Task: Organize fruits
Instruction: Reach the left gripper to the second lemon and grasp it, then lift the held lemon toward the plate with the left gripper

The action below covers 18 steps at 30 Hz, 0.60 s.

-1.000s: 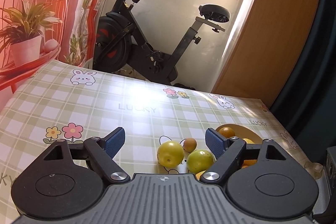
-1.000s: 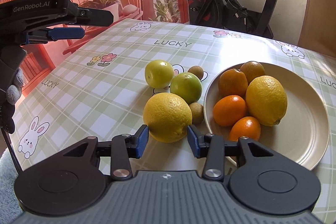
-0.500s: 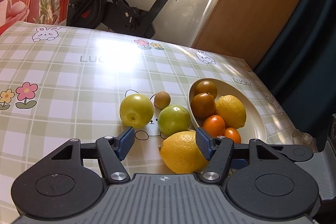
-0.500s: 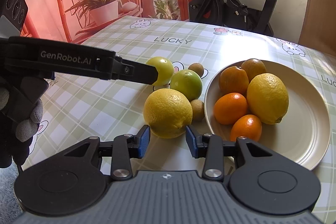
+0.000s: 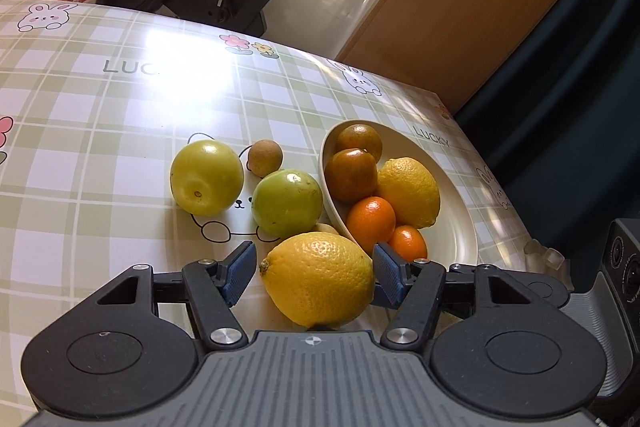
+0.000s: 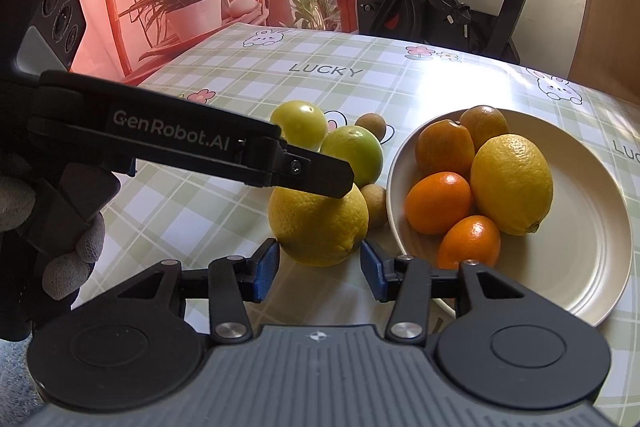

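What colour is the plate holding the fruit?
Cream, plain; the plate shows best in the right wrist view.

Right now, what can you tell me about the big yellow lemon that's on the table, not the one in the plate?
The lemon is big, bright yellow, with bumpy, dimpled peel and a small nub at one end. It lies on its side on the checked tablecloth, just beside the cream plate. A small brown fruit sits against it. The left gripper straddles it. The right gripper is opening in front of it, pads off the peel.
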Tool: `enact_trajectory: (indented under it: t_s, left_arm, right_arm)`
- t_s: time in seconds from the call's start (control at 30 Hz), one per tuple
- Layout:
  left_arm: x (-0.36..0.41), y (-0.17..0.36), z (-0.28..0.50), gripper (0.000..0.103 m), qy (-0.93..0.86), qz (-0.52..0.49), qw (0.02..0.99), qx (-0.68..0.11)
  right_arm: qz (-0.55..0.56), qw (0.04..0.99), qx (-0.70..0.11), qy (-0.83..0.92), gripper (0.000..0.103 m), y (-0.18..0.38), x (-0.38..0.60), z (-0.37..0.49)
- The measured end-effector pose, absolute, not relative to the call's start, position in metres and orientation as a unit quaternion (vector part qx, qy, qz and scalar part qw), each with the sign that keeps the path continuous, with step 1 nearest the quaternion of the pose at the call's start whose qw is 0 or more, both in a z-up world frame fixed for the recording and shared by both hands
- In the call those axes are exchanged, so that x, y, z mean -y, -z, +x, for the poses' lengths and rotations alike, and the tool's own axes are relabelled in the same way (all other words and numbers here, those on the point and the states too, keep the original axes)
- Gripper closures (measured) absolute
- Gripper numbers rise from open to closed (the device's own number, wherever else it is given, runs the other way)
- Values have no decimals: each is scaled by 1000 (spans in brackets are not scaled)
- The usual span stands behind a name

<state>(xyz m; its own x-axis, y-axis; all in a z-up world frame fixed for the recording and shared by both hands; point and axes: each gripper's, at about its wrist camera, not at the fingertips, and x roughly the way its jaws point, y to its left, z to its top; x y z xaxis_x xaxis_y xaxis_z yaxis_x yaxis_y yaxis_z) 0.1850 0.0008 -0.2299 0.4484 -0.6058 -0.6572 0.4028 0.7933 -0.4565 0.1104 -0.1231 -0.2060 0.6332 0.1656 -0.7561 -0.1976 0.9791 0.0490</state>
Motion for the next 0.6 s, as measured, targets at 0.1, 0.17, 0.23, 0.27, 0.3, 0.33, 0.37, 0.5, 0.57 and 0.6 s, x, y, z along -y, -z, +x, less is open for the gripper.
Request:
enact_trajectory:
  t_s: [0.1, 0.17, 0.23, 0.27, 0.3, 0.33, 0.37, 0.5, 0.57, 0.6]
  left_arm:
    - [1, 232, 180, 37, 301, -112, 844, -429]
    - [-1, 233, 179, 37, 300, -118, 843, -430]
    - [-2, 233, 178, 37, 299, -119, 843, -431]
    - [-2, 232, 177, 37, 298, -116, 844, -430]
    - [-2, 231, 175, 37, 297, -109, 845, -430]
    - [-1, 231, 173, 37, 297, -105, 846, -430]
    - [1, 229, 172, 37, 297, -99, 847, -430]
    - [3, 225, 165, 39, 299, -87, 848, -428]
    - [5, 223, 162, 40, 300, -85, 848, -429]
    - [7, 223, 160, 41, 300, -83, 847, -430]
  right_arm:
    - [-16, 903, -418, -101, 53, 207, 124, 111]
    - [-15, 902, -419, -101, 53, 208, 124, 111]
    - [-14, 902, -420, -102, 53, 208, 124, 111]
    - [-13, 902, -420, -102, 53, 208, 124, 111]
    - [-12, 902, -419, -102, 53, 208, 124, 111]
    - [-12, 902, -420, -104, 53, 208, 123, 110]
    - [-12, 901, -420, -105, 53, 208, 123, 110]
    - [-4, 900, -422, -110, 53, 208, 124, 105]
    - [-1, 900, -422, -110, 53, 208, 126, 102]
    - [0, 900, -421, -109, 53, 208, 127, 100]
